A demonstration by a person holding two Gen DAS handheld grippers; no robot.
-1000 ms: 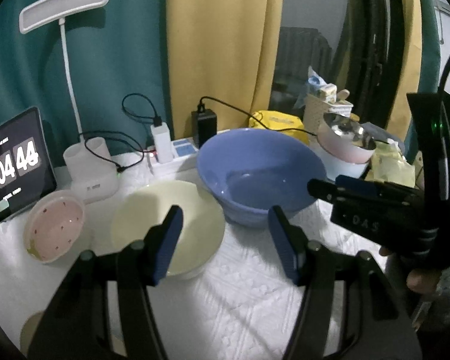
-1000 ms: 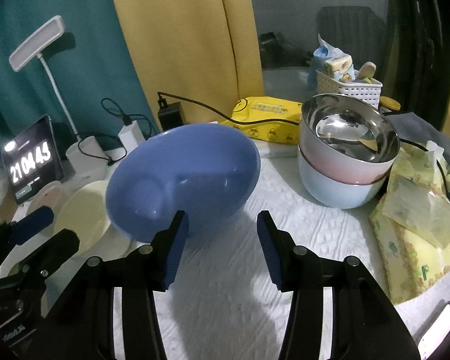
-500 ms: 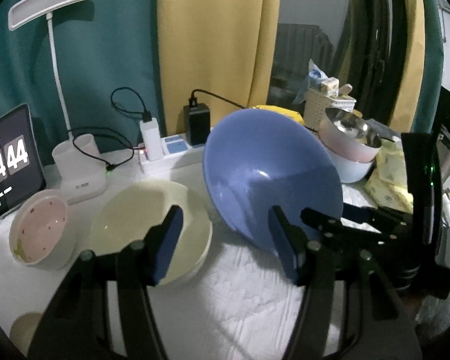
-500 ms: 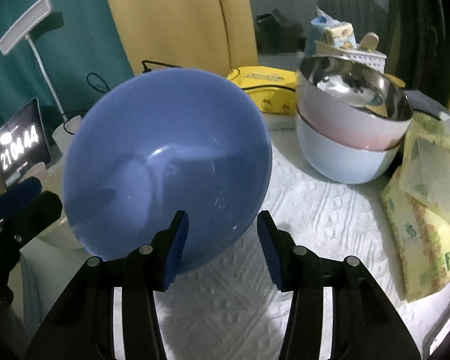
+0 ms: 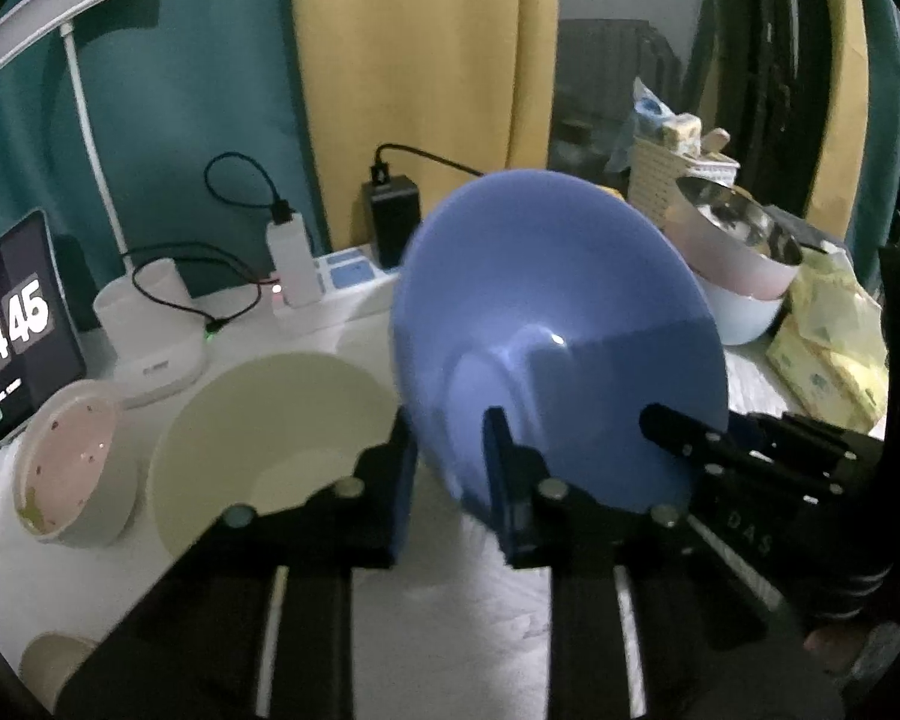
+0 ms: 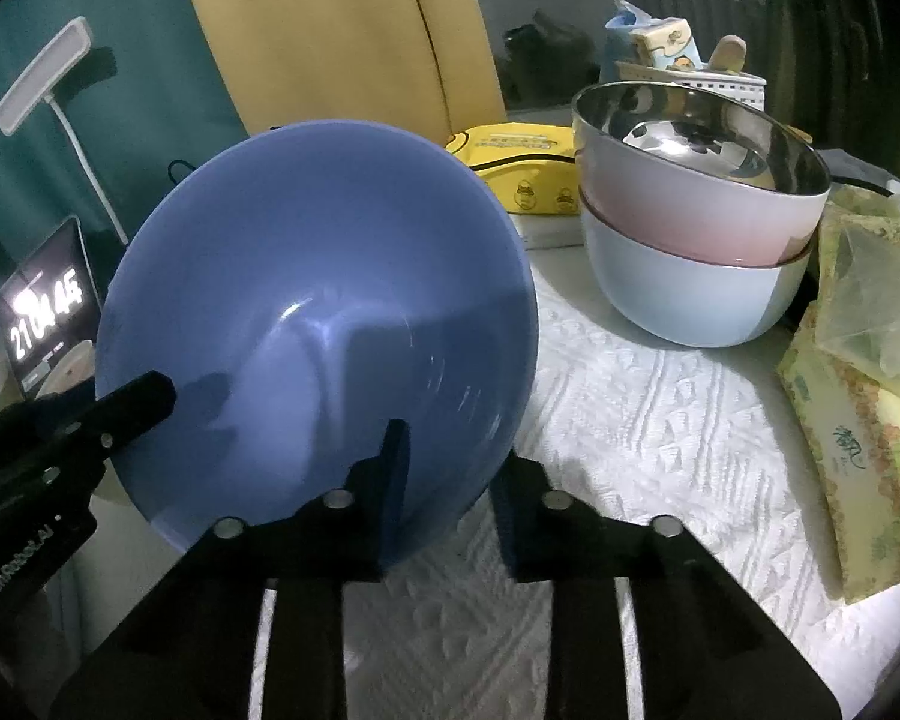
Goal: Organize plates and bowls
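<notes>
A large blue bowl is tipped up off the table, its opening toward both cameras; it also shows in the right wrist view. My left gripper and my right gripper are each shut on its near rim, one finger inside and one outside. A cream bowl sits left of it, and a small pink speckled bowl farther left. A steel-lined pink bowl is stacked in a pale blue bowl at the right.
A white textured cloth covers the table. A tablet clock, a desk lamp and a power strip with chargers stand at the back. Yellow tissue packs lie at the right edge. A small cup is front left.
The blue bowl has been tipped up from resting on the table. Both grippers have gone from open to shut on its rim.
</notes>
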